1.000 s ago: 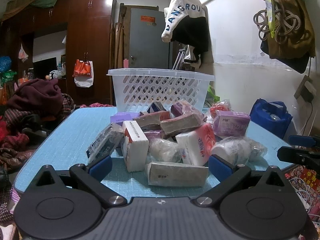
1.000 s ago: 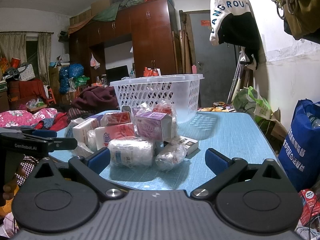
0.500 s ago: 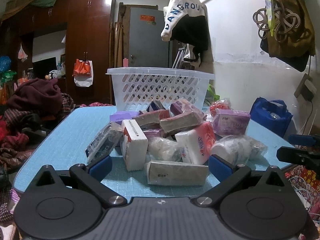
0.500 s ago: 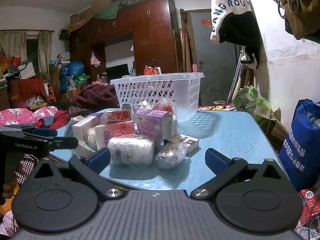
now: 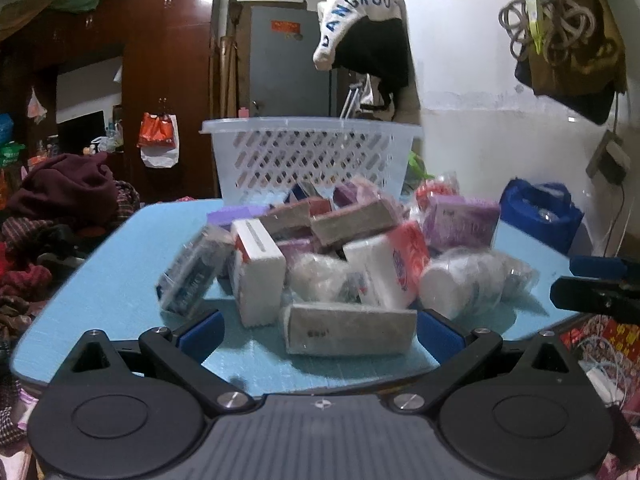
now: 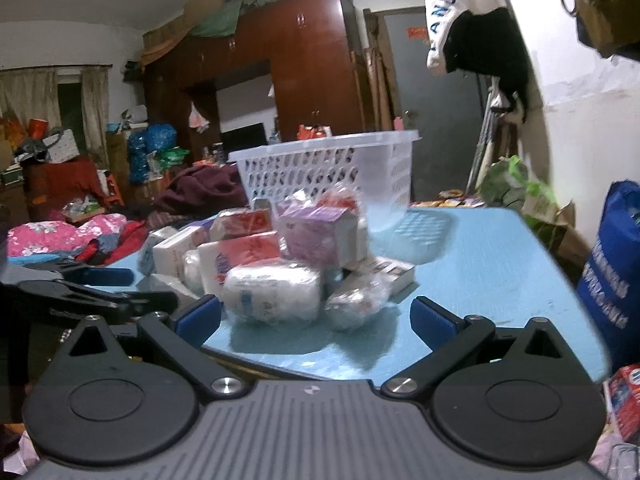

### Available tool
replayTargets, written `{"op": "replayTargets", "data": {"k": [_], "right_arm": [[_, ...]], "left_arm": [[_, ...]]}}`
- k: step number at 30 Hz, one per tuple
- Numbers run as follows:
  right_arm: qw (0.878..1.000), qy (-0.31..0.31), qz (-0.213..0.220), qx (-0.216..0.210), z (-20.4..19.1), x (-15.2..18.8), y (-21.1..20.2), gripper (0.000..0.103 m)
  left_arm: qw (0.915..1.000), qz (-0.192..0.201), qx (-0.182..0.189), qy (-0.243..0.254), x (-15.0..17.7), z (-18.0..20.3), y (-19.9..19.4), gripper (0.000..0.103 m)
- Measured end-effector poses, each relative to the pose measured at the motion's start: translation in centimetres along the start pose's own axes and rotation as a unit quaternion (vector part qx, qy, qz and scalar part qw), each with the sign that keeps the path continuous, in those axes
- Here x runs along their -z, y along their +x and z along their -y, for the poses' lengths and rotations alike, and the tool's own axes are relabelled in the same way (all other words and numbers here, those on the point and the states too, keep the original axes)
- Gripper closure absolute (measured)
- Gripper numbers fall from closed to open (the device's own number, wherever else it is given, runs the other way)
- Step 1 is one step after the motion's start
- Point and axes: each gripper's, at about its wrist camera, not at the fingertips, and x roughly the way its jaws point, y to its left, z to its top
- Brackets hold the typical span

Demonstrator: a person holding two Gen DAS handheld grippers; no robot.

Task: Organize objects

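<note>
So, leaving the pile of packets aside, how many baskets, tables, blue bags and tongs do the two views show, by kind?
White basket: 1
Blue table: 1
Blue bag: 1
Tongs: 2, the left tongs and the right tongs, both open
Total: 5

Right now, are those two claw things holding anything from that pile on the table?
No, nothing is held. The left gripper and the right gripper are both open and empty, short of the pile of packets on the blue table.

Dark wood wardrobe (image 6: 304, 68) w/ grey door (image 5: 288, 64) beside, white walls.
</note>
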Motion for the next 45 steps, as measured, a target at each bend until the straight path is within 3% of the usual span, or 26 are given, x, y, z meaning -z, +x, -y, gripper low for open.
{"op": "replayTargets", "data": {"k": [9, 15, 21, 25, 27, 28, 29, 30, 34, 45], "right_arm": [[1.0, -0.025, 0.0, 0.004, -2.8, 0.7, 2.9, 0.0], [0.999, -0.029, 0.033, 0.012, -3.0, -0.1, 2.1, 0.001], [0.996, -0.022, 0.052, 0.062, -2.0, -2.8, 3.1, 0.002], [0.997, -0.025, 0.019, 0.072, -1.6, -3.7, 6.0, 0.016], [0.997, -0.027, 0.003, 0.069, -1.5, -3.6, 7.0, 0.03], [0.998, -0.025, 0.002, 0.063, -1.5, -3.5, 7.1, 0.046], [0.998, -0.024, 0.003, 0.058, -1.5, -3.4, 7.1, 0.052], [0.998, -0.027, 0.007, 0.056, -1.6, -3.2, 6.7, 0.057], [0.998, -0.028, 0.02, 0.046, -1.7, -3.0, 5.0, 0.064], [0.998, -0.012, 0.062, 0.017, -1.1, -5.1, 3.0, 0.066]], "left_arm": [[0.9999, 0.003, 0.012, 0.007, 1.1, 0.2, 1.8, 0.0], [0.9998, 0.012, 0.014, 0.012, 1.0, 0.1, 1.9, 0.0], [0.9997, 0.014, 0.006, 0.017, 1.2, 0.6, 2.2, 0.0], [0.9996, 0.018, 0.004, 0.023, 1.3, 0.9, 2.3, 0.0], [0.9995, 0.022, 0.003, 0.022, 1.3, 1.0, 2.3, 0.007], [0.9994, 0.024, 0.006, 0.022, 1.3, 0.9, 2.3, 0.009], [0.9993, 0.028, 0.012, 0.02, 1.4, 0.8, 2.2, 0.018], [0.9991, 0.032, 0.019, 0.02, 1.4, 0.8, 2.0, 0.018], [0.9981, 0.053, 0.025, 0.021, 1.5, 0.7, 1.5, 0.019], [0.9941, 0.101, 0.04, -0.006, -0.7, -1.1, -0.3, 0.019]]}}
